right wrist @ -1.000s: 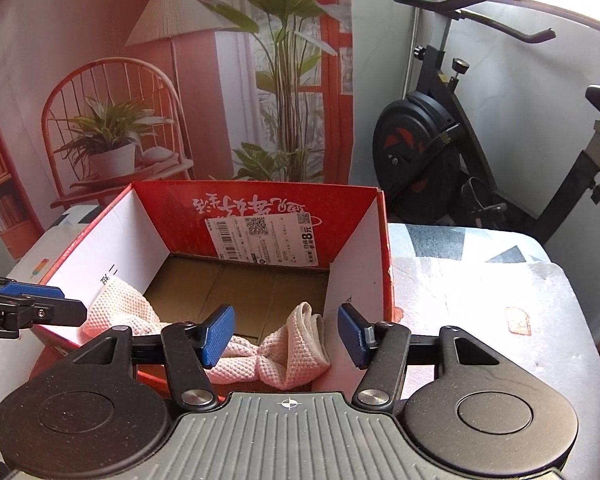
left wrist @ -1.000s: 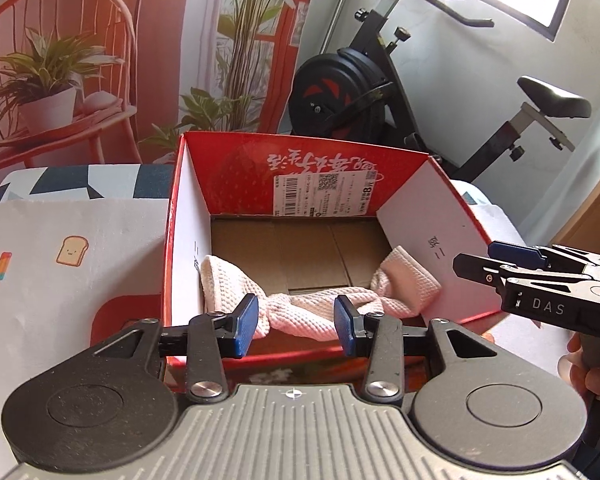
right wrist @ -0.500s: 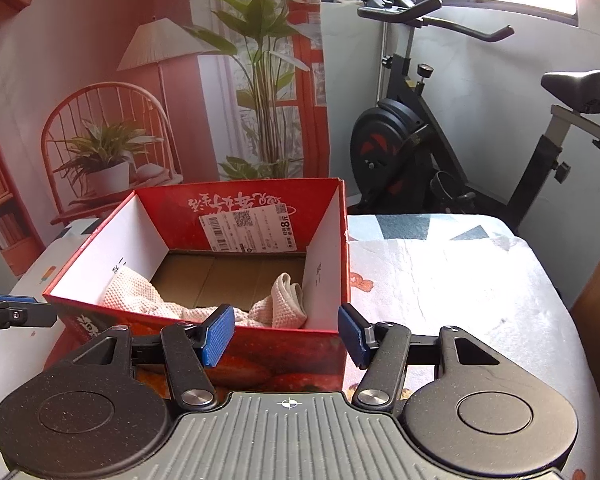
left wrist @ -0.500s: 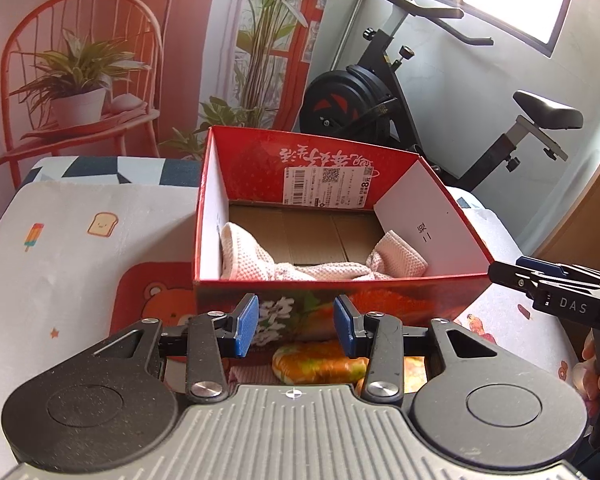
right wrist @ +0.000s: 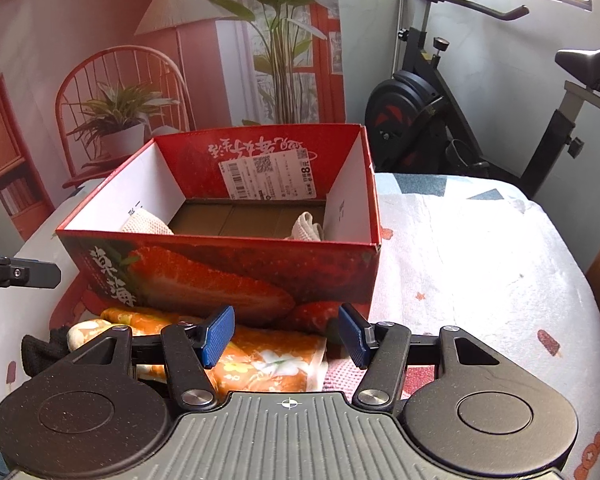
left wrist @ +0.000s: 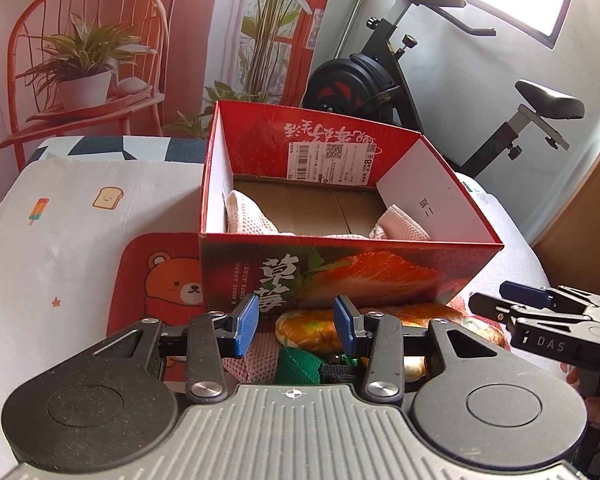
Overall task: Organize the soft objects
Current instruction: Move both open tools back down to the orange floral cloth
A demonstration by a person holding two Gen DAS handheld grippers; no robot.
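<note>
glossy red cardboard box holds waffle-knit pink cloth; left gripper, right gripper jaws apart, empty.

Both wrist views look forward and downward from close, low over the table. Left view faces the red strawberry-printed cardboard box at frame centre; right view has it centre-left. Both share the box and the black exercise bike at upper right.

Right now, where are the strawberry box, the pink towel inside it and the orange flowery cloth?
strawberry box point(left wrist: 340, 276): left wrist view, front wall.
pink towel point(left wrist: 248, 216): left wrist view, left bunched end.
orange flowery cloth point(right wrist: 268, 356): right wrist view, folded top.
</note>
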